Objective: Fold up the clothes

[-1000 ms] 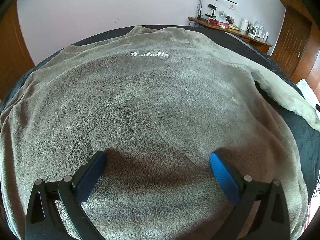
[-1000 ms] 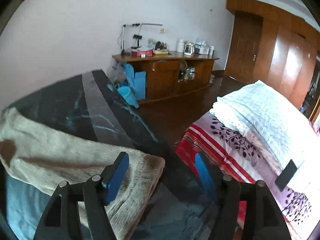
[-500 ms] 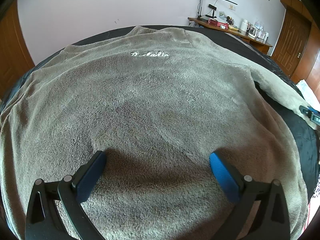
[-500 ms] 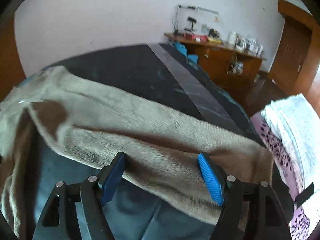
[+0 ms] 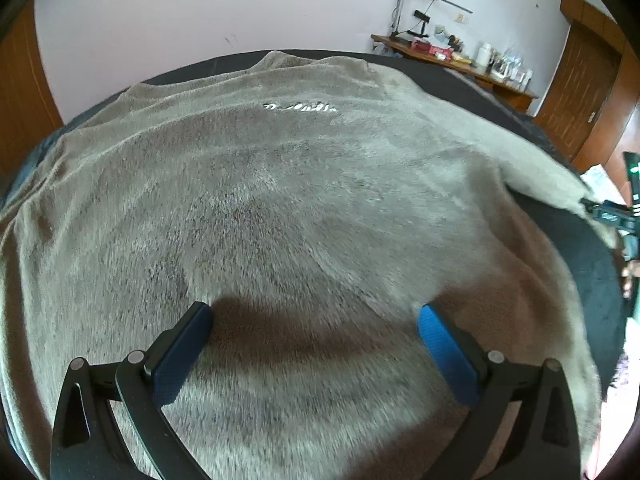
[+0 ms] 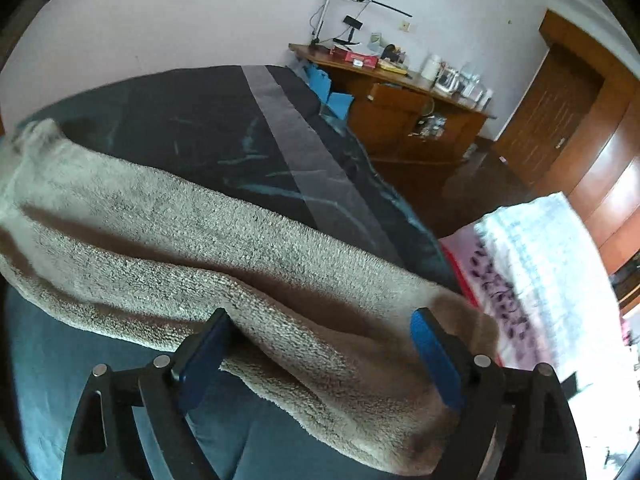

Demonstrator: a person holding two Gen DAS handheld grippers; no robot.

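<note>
Dark bedspread (image 6: pixel 192 128) bore grey fleece sweatshirt (image 5: pixel 304 208), spread flat, unfolded. Left gripper (image 5: pixel 314 338) hovered spread, empty. Right gripper (image 6: pixel 320 350), jaws opening, straddled sleeve (image 6: pixel 224 248); folding barely begun.

- dark bedspread (image 6: pixel 192 136) covering the bed, with a paler grey stripe (image 6: pixel 304 148) running down it
- wooden sideboard (image 6: pixel 404 116) along the far wall; its top is packed with stuff: a red box (image 6: pixel 356 57), a white jar (image 6: pixel 431 67), some glassware that's too small to make out
- desk lamp (image 6: pixel 344 0) with a long thin arm standing at the sideboard's left end
- blue bags (image 6: pixel 328 88) tucked in just beside the sideboard
- wooden door (image 6: pixel 548 120) off to the right
- purple leaf-print sheet (image 6: pixel 496 288) with a white quilt (image 6: pixel 548 264) lying on top
- plain pale wall (image 5: pixel 200 12) behind it all
</note>
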